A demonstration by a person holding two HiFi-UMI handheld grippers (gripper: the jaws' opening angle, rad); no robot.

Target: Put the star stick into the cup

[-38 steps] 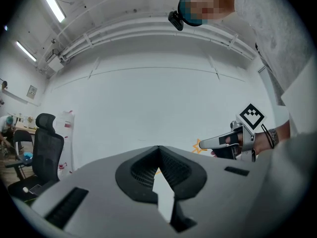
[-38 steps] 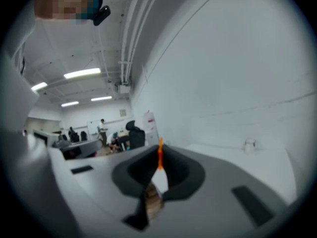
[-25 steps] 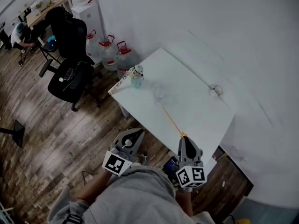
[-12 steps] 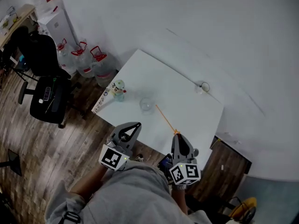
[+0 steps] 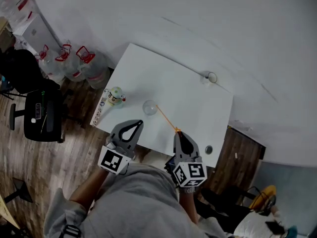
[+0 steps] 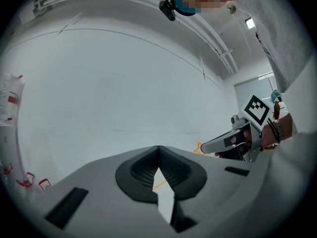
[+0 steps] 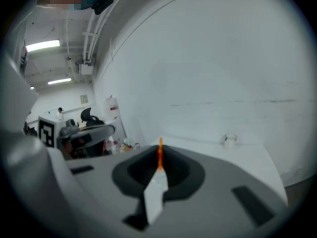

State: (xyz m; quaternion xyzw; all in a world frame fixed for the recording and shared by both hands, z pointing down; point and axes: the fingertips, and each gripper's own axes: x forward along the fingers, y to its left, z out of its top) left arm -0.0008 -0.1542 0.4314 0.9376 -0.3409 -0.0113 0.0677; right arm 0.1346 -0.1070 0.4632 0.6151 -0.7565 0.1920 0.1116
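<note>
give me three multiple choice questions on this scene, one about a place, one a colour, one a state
1. The free end of the star stick is nearest to:
A the clear cup
B the water jugs
C the office chair

2. The star stick is:
A blue
B orange
C green

3. The right gripper is:
A wide open and empty
B shut on the star stick
C out of view

Answers:
1 A, the head view shows the stick's tip right beside the cup.
2 B, it shows orange against the white table.
3 B, the jaws are closed with the stick pinched between them.
</note>
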